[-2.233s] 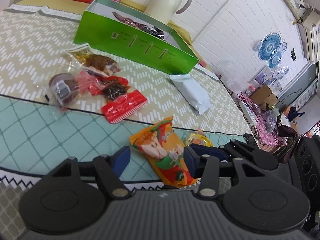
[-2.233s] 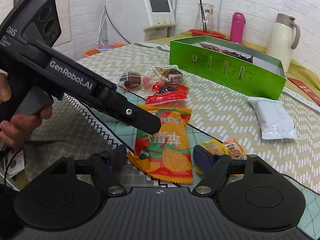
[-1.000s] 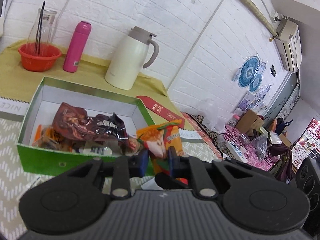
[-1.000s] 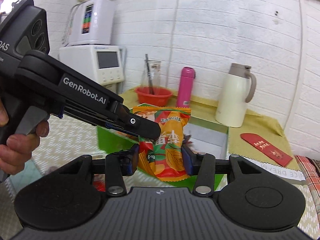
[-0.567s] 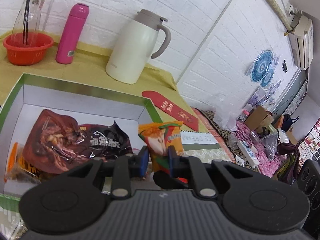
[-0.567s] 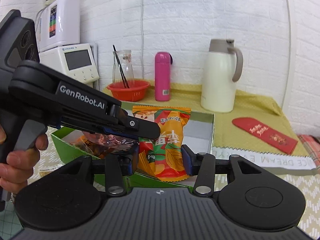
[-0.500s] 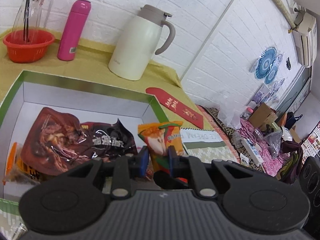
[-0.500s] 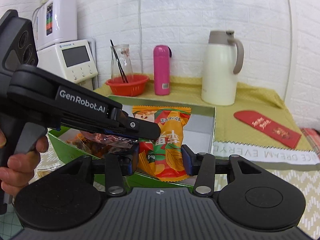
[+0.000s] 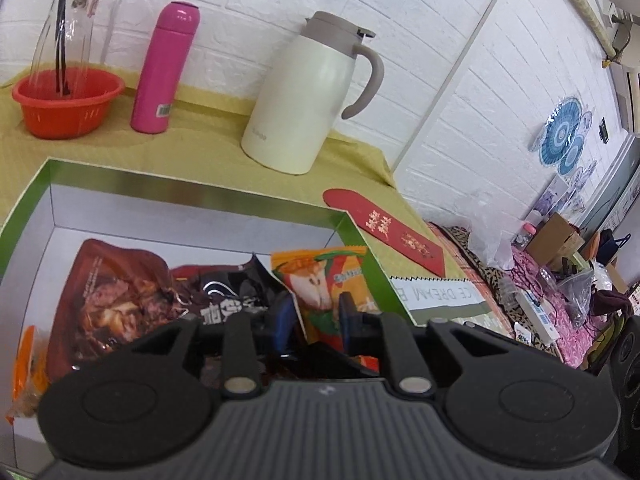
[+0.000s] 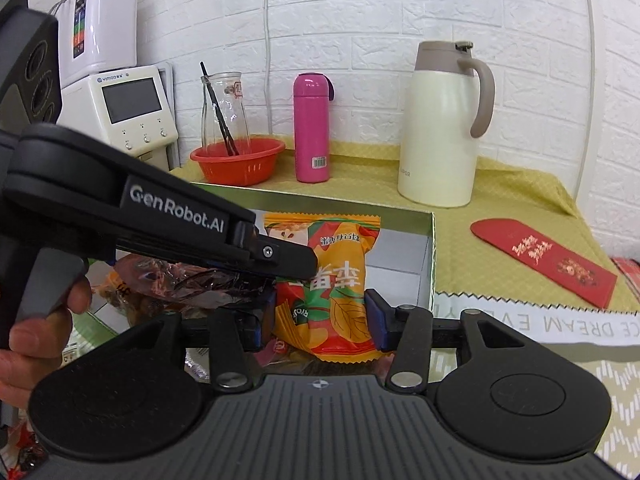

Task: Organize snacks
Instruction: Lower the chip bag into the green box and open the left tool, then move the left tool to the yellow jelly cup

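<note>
An orange snack packet (image 10: 324,280) with green and red print is held upright over the right end of the green box (image 10: 431,256). My right gripper (image 10: 320,316) is shut on its lower part. My left gripper (image 9: 314,312) is shut on the same packet (image 9: 324,284) from the side; its finger crosses the right wrist view (image 10: 280,258). The box (image 9: 184,186) has white inner walls and holds brown and dark snack bags (image 9: 116,296).
Behind the box on a yellow cloth stand a cream thermos jug (image 10: 440,128), a pink bottle (image 10: 312,128) and a red basket (image 10: 238,160) with a glass carafe. A red envelope (image 10: 544,256) lies at the right. A white appliance (image 10: 128,112) stands at the left.
Both grippers lifted the orange packet off the table and carried it to the green box. In the last half second they moved closer over the box's right end.
</note>
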`<action>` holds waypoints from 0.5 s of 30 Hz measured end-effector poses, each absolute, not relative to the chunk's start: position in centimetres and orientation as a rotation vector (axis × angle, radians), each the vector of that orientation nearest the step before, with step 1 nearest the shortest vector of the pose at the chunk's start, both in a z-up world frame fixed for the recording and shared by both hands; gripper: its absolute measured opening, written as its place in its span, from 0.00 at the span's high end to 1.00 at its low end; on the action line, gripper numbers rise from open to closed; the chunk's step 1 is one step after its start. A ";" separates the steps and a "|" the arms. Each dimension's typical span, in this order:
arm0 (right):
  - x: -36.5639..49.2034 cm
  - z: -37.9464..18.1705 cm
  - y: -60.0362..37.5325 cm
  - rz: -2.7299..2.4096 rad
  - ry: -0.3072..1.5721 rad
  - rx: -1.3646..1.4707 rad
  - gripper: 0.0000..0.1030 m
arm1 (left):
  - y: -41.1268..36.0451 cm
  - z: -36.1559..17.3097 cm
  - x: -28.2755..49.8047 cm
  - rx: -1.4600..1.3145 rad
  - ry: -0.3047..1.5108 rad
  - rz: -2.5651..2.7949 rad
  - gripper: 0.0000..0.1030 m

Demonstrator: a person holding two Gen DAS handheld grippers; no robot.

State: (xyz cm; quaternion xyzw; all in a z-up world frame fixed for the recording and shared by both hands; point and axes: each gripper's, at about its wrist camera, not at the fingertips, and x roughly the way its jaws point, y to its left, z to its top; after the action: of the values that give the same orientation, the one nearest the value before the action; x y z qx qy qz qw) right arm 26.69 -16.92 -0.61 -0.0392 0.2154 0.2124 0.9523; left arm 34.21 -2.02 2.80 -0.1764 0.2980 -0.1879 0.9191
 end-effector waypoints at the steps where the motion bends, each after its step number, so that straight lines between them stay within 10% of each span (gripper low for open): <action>1: 26.5 -0.6 -17.0 0.437 0.429 -0.089 0.05 | -1.7 3.0 33.8 -0.376 0.590 -0.374 0.45; 15: 22.6 0.8 -17.3 0.443 0.348 -0.140 0.00 | -0.8 4.3 30.1 -0.295 0.537 -0.170 0.14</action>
State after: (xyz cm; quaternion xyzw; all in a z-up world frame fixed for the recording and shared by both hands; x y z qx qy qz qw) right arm 22.61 -17.26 0.75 -0.0688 0.1718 0.2183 0.9582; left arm 30.13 -0.76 4.26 -0.1453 0.2639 -0.0835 0.9499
